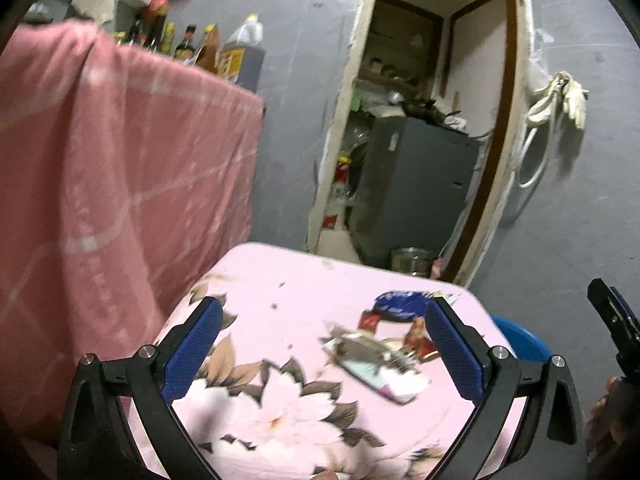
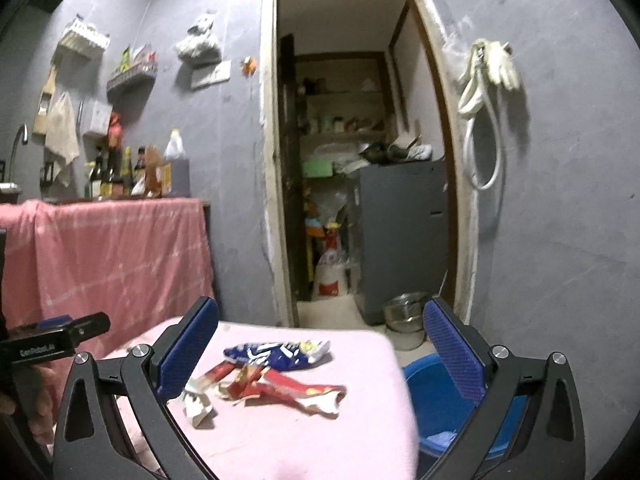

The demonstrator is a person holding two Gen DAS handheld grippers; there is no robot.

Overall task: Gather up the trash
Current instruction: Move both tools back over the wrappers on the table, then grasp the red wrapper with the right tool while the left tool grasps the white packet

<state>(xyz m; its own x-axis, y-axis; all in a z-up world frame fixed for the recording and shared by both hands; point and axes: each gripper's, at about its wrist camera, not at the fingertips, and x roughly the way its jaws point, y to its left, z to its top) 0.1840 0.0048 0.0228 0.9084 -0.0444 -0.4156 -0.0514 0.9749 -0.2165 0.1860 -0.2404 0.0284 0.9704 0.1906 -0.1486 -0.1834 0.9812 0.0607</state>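
Wrappers lie on a pink floral-covered table [image 1: 264,280]. A silver and white wrapper [image 1: 374,364] lies between the fingers of my open left gripper [image 1: 324,344], with a red wrapper [image 1: 416,338] and a blue wrapper [image 1: 400,304] behind it. In the right wrist view the blue wrapper [image 2: 276,354] and the red wrapper [image 2: 280,390] lie on the table [image 2: 360,432] ahead of my open, empty right gripper [image 2: 320,344]. A small whitish wrapper [image 2: 198,402] lies by its left finger. A blue bin [image 2: 440,404] stands beside the table at the right.
A pink cloth [image 2: 120,248] covers a counter with bottles [image 2: 120,172] at the left. An open doorway [image 2: 360,160] leads to a storeroom with a grey cabinet [image 2: 400,236] and a metal pot [image 2: 404,312]. Gloves and a hose [image 2: 488,80] hang on the grey wall.
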